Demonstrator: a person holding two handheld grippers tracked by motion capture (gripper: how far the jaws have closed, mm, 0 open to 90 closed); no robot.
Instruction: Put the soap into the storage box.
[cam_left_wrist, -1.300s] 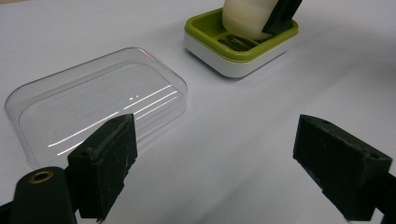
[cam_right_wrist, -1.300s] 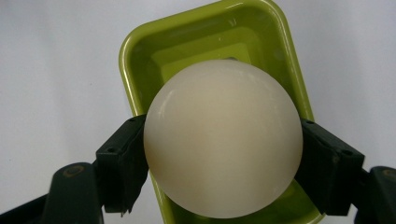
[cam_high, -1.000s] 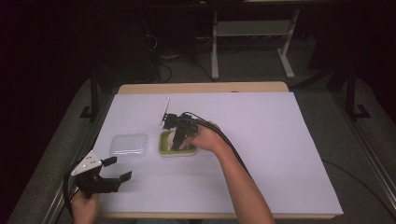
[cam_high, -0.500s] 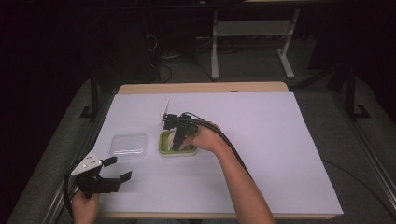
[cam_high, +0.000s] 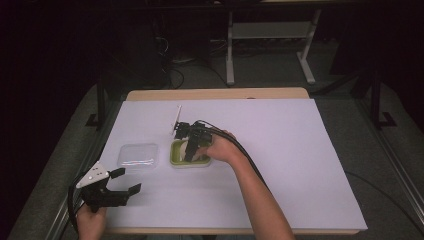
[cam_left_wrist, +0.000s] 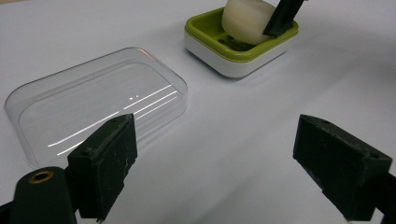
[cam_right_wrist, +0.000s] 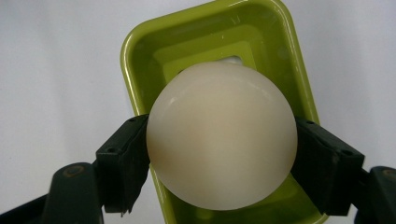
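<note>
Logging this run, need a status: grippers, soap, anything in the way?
Right gripper shut on soap, over green dish. Left gripper open, near table edge. Clear lid beside dish, not blocking.

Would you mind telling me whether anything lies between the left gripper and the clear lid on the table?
Nothing visible does. The left gripper is open, and only bare white table separates it from the clear lid.

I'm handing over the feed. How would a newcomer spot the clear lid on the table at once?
Start at the white sheet covering the table and find the green soap dish near its middle, where the right gripper holds a pale soap bar. Beside it, toward the left gripper, lies the clear lid: a see-through, rounded rectangle, lying flat, untouched.
</note>
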